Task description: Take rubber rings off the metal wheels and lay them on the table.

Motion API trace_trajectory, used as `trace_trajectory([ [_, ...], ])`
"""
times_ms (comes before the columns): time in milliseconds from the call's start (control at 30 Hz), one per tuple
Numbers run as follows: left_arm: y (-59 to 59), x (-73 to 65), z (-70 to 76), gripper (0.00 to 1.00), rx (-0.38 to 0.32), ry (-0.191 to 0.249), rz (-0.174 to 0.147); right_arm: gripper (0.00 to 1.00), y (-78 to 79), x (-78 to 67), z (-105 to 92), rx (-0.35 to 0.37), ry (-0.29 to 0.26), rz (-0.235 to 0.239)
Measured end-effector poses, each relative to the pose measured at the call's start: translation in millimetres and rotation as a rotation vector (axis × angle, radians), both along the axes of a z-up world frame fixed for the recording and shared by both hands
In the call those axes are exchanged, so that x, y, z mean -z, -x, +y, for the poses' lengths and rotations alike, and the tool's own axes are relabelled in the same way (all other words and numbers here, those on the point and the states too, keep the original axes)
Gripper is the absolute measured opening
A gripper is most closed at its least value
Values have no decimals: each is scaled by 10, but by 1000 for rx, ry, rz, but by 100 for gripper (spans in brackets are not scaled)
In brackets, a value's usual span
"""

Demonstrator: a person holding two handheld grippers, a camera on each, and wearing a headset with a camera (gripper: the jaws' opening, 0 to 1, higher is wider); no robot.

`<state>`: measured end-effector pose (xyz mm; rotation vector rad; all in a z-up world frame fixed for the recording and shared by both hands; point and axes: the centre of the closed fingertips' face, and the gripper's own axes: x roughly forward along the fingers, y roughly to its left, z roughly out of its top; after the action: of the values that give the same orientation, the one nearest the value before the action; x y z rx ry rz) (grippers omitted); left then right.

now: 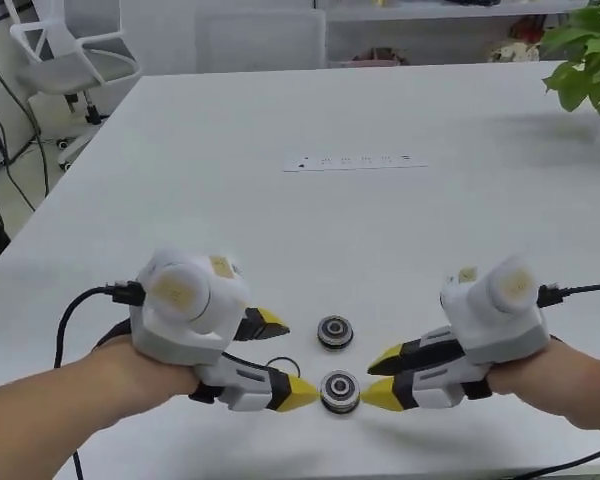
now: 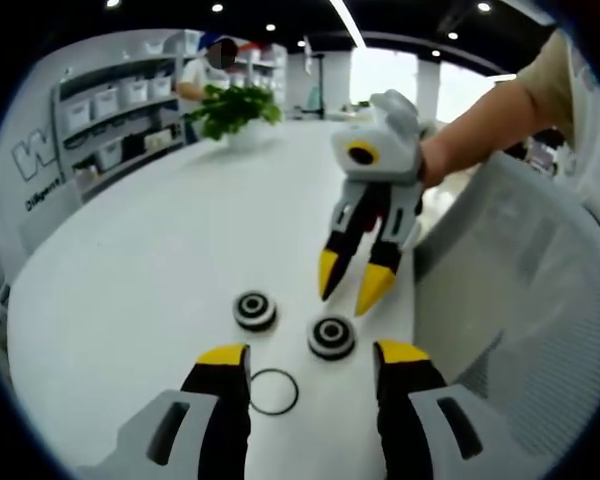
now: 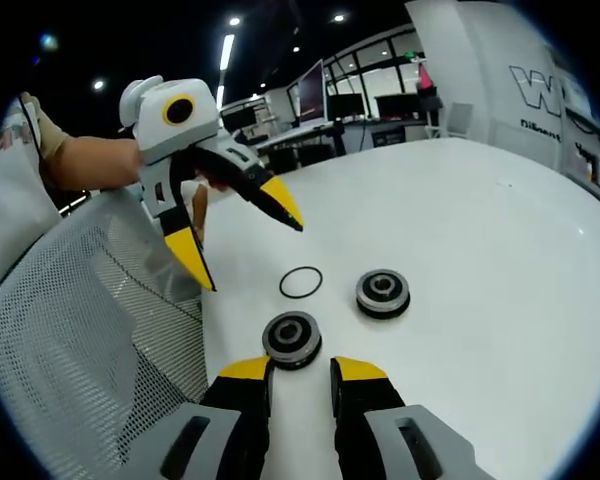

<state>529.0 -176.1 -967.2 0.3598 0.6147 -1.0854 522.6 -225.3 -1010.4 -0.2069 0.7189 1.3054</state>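
Jaws of the left gripper [image 1: 294, 358] stand spread wide and grip nothing. A thin black rubber ring [image 2: 273, 391] lies flat on the white table [image 1: 400, 230] inside that gap, closer to the left jaw in the left gripper view. Just ahead of its right jaw tip lies the near wheel [image 2: 331, 337], flat on the table, metal at the hub with a dark outer band. The far wheel [image 2: 254, 310] lies a little ahead of the left jaw, apart from the near wheel and looking the same.

The right gripper [image 3: 303, 368] faces the left gripper from across the wheels. Its jaws are parted by a narrow gap and pinch nothing. The near wheel lies just ahead of its jaw tips, in line with the gap; I cannot tell whether the tips touch it. The far wheel lies further out, off toward the side of its right jaw. The rubber ring lies beyond the near wheel, between that wheel and the left gripper's yellow tips. Each gripper is held in a hand, low over the table.
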Motion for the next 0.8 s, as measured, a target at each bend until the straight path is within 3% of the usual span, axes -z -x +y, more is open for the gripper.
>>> trace_trajectory([
  [167,34,77,-68,47,24,-12,6,20,19,60,-1,-18,14,-5],
  [433,77,197,-169,40,43,-16,43,20,58,98,46,-47,23,-22],
  [800,85,281,-268,33,61,-30,47,15,49,127,70,-67,26,-53],
])
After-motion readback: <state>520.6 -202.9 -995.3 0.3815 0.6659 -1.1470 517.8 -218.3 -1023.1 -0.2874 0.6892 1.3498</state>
